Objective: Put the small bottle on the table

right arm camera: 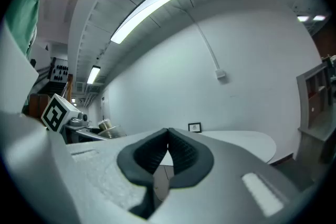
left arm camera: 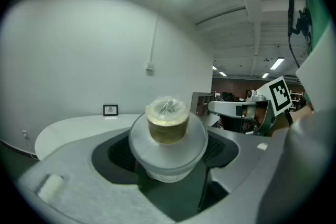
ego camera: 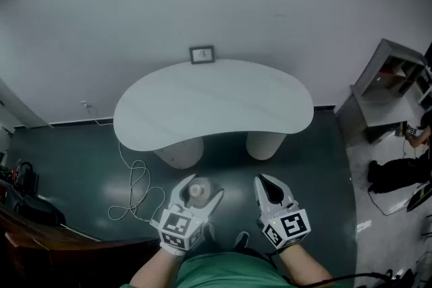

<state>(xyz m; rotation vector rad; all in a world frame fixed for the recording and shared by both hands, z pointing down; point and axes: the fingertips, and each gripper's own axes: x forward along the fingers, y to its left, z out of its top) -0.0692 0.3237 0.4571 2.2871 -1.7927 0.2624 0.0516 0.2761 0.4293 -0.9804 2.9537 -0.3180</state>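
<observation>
Clamping the small bottle (left arm camera: 168, 126), the left gripper (ego camera: 199, 193) hangs short of the tabletop (ego camera: 216, 101); the right gripper (ego camera: 268, 181) has fingers together.

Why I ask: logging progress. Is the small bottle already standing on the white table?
No, the small bottle is gripped by the left gripper, over the dark floor short of the white table.

A green shirt (ego camera: 229, 271) is worn. The left hand-held gripper (ego camera: 200, 187) and the right hand-held gripper (ego camera: 266, 183) are moulded in pale grey, lined with black ribbed pads (right arm camera: 184, 155), and each is fitted with a cube (ego camera: 177, 224) printed with black-and-white square markers.
</observation>
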